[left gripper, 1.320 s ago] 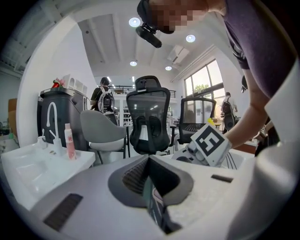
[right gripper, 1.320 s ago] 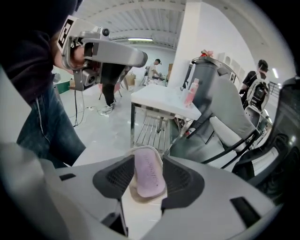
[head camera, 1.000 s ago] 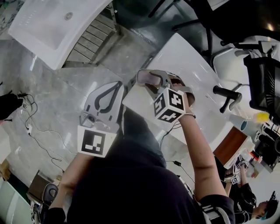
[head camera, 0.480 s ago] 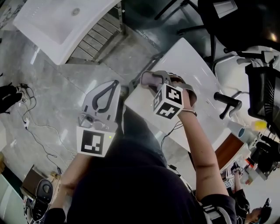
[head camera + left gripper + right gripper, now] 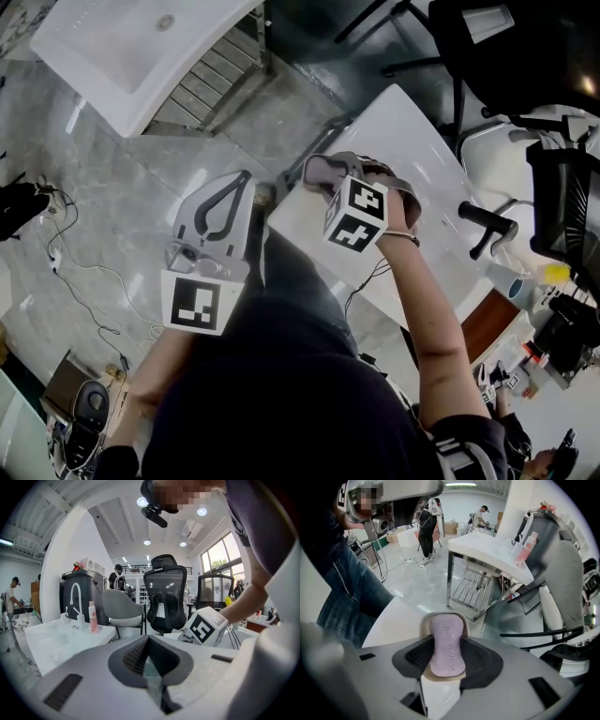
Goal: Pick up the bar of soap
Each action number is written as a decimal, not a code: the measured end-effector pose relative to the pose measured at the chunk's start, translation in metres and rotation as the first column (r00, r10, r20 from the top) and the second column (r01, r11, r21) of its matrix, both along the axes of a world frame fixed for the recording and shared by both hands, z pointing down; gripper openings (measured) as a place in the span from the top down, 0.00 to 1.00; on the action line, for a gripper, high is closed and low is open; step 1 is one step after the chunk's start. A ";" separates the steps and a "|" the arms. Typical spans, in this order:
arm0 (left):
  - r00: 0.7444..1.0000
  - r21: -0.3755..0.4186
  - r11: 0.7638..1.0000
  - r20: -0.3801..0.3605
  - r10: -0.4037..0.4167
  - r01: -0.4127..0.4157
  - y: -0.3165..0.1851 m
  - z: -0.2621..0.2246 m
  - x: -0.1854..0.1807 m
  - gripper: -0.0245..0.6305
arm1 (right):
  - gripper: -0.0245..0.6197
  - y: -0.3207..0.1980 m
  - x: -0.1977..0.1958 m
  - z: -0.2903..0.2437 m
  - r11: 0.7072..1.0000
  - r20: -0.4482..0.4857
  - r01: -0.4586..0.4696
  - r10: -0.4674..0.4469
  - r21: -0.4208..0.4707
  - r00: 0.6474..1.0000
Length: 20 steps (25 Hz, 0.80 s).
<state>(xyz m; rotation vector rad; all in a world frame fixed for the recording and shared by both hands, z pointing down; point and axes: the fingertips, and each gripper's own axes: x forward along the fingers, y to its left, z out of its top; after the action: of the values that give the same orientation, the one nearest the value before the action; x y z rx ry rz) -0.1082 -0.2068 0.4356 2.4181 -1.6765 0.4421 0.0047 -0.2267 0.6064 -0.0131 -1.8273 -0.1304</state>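
Note:
A lilac bar of soap (image 5: 446, 644) lies lengthwise in a beige soap dish (image 5: 440, 617) at the near corner of a white table (image 5: 412, 141). My right gripper (image 5: 446, 649) has its jaws pressed against both long sides of the bar, shut on it. In the head view the soap (image 5: 325, 170) shows pinkish at the tip of the right gripper (image 5: 323, 172). My left gripper (image 5: 246, 180) is held out over the floor to the left of the table, shut and holding nothing. Its jaws meet in the left gripper view (image 5: 149, 637).
A white basin counter (image 5: 131, 47) on a metal rack stands at the far left. Black office chairs (image 5: 525, 37) stand beyond the table. A black faucet (image 5: 487, 217) rises at the right. Cables (image 5: 66, 262) trail over the marble floor. People stand in the background.
Both grippers have stayed almost where they were. The right gripper's marker cube has turned slightly, and the head view has shifted a little.

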 end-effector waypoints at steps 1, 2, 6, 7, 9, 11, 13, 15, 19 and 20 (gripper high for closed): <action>1.000 -0.001 1.000 0.000 0.001 -0.001 0.000 0.000 0.000 0.96 | 0.66 0.000 0.001 0.000 1.000 -0.004 0.000 0.000 0.007 1.000; 1.000 0.000 1.000 0.001 0.003 -0.003 -0.001 0.000 0.001 0.96 | 0.66 0.000 0.001 0.001 1.000 -0.008 -0.001 0.001 0.016 1.000; 1.000 0.004 1.000 0.006 0.015 -0.015 -0.001 -0.001 0.003 0.96 | 0.66 -0.004 0.001 -0.007 0.997 0.008 -0.006 0.005 0.070 1.000; 1.000 0.003 1.000 0.007 0.018 -0.018 -0.001 -0.001 0.003 0.96 | 0.66 -0.006 0.000 -0.011 0.996 0.023 -0.014 0.012 0.084 1.000; 1.000 0.004 1.000 0.007 0.023 -0.023 -0.001 -0.001 0.004 0.96 | 0.67 -0.009 -0.001 -0.022 0.993 0.055 -0.032 0.026 0.111 0.998; 1.000 0.012 1.000 0.008 0.029 -0.029 -0.001 -0.002 0.005 0.96 | 0.67 -0.012 -0.002 -0.036 0.989 0.087 -0.053 0.041 0.141 0.995; 0.999 0.019 0.999 0.004 0.034 -0.034 -0.002 -0.005 0.006 0.96 | 0.67 -0.013 -0.001 -0.051 0.982 0.117 -0.077 0.057 0.171 0.991; 0.999 0.027 0.999 -0.001 0.039 -0.039 -0.003 -0.008 0.008 0.96 | 0.67 -0.013 0.000 -0.068 0.975 0.146 -0.102 0.074 0.197 0.987; 0.998 0.043 0.997 -0.001 0.068 -0.068 -0.007 -0.018 0.013 0.96 | 0.67 -0.016 0.003 -0.102 0.955 0.203 -0.158 0.107 0.253 0.973; 0.997 0.051 0.996 -0.002 0.079 -0.079 -0.009 -0.021 0.015 0.96 | 0.67 -0.017 0.004 -0.111 0.947 0.219 -0.176 0.118 0.267 0.968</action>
<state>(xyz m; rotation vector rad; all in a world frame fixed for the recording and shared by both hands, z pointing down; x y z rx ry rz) -0.0932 -0.2160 0.4148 2.5272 -1.6147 0.4098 0.0088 -0.2440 0.4954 0.3523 -1.9878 -0.2972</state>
